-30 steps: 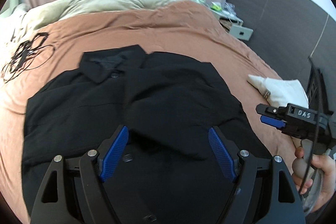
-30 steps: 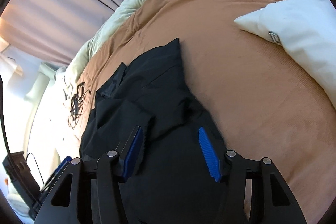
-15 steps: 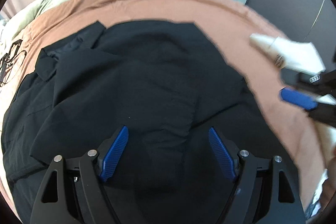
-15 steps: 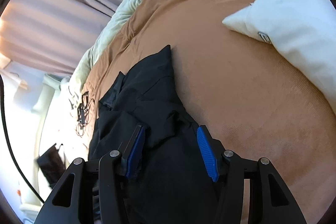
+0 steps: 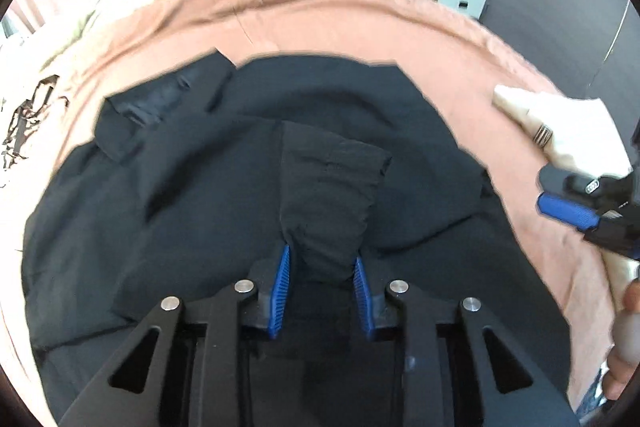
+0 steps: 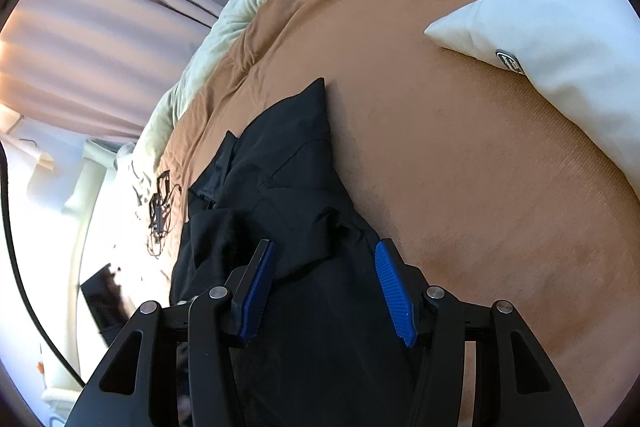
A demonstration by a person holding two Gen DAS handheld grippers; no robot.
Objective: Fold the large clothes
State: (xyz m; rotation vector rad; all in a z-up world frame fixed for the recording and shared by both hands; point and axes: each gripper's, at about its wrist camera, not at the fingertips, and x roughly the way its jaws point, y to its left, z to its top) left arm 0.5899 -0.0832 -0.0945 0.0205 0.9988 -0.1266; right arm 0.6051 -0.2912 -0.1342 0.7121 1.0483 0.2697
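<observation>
Pinching a raised fold of the black shirt (image 5: 192, 195), the left gripper (image 5: 322, 279) had just been closing, cloth between its pads. The shirt lay spread on the bed (image 5: 340, 11), collar far-left. The right gripper (image 6: 326, 287) was held open over the shirt's right edge, nothing gripped.
</observation>
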